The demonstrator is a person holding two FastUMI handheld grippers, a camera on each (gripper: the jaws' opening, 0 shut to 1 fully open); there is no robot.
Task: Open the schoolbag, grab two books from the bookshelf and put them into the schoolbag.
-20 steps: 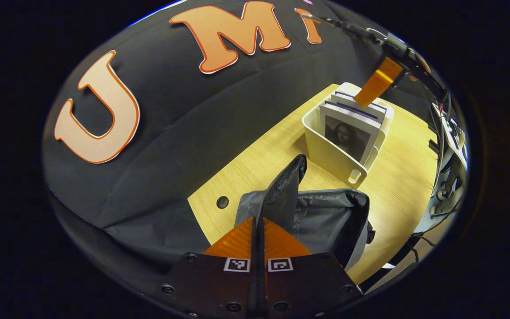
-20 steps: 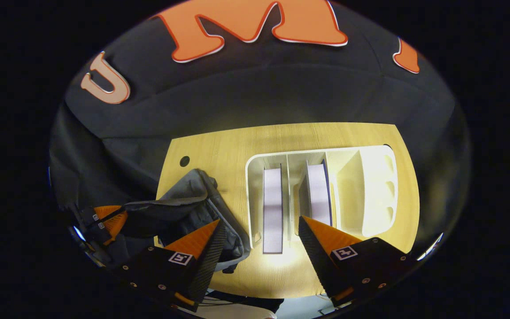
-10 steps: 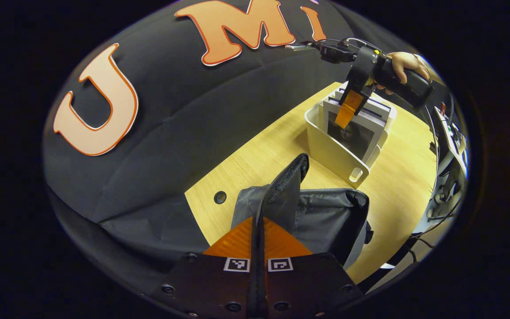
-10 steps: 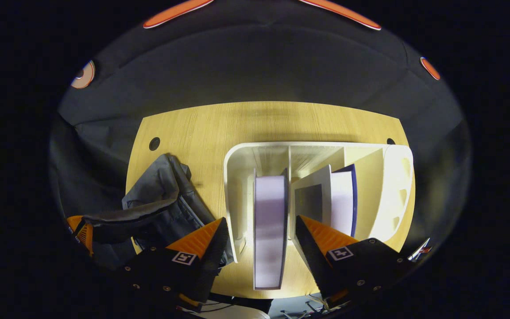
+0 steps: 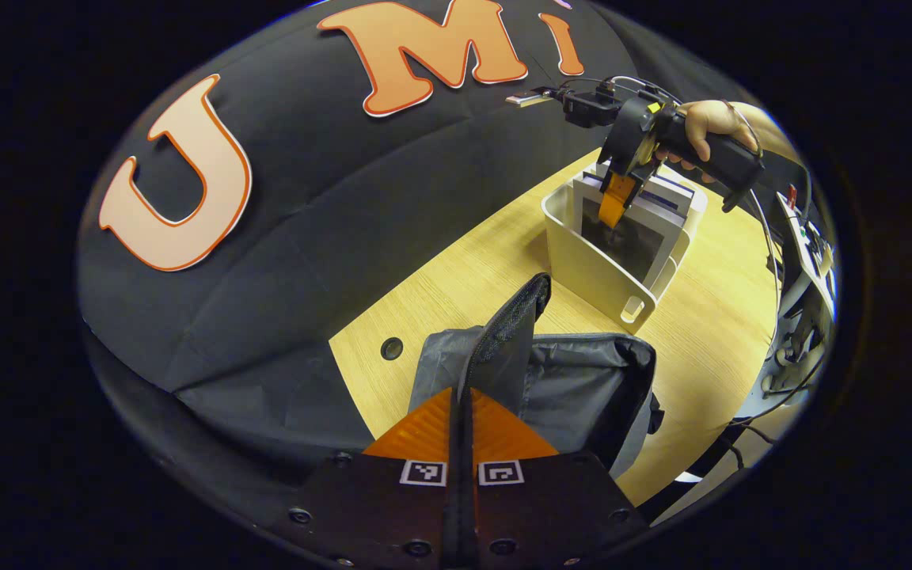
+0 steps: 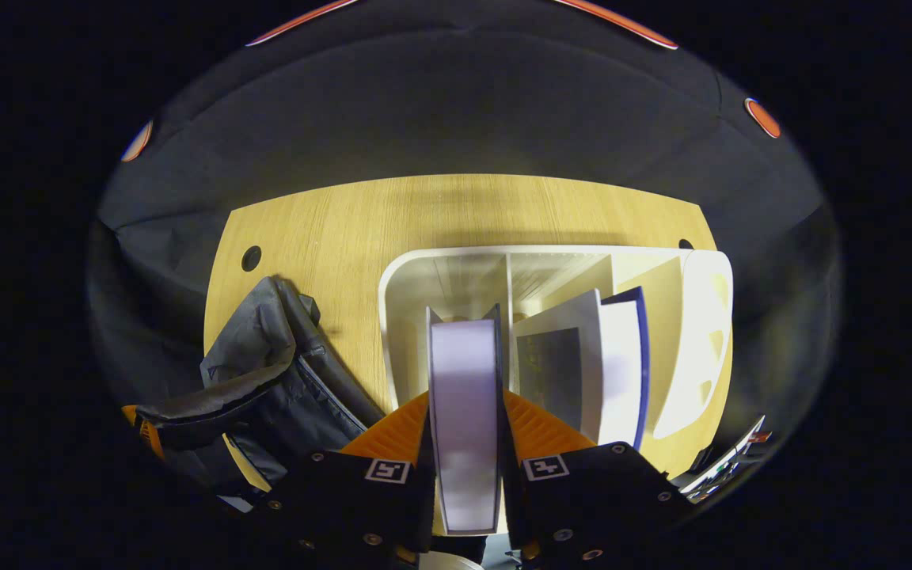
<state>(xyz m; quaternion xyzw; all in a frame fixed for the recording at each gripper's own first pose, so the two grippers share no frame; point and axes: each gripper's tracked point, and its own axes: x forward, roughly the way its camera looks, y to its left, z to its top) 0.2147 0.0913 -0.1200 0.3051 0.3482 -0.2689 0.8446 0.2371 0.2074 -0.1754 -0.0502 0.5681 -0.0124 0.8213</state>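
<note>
In the left gripper view, the left gripper [image 5: 461,427] stays pinched on the schoolbag's flap [image 5: 513,332], holding the schoolbag [image 5: 583,388] open on the worktop [image 5: 464,269]. Farther off, the right gripper [image 5: 613,207] has dropped into the white bookshelf [image 5: 590,273] since a moment ago.

In the right gripper view, its fingers, apart half a second ago, now clamp both sides of the front book [image 6: 464,412] (the pick looks secured, so lifting comes next). A second book [image 6: 618,364] leans in the next slot, which the left gripper view hardly separates.
</note>
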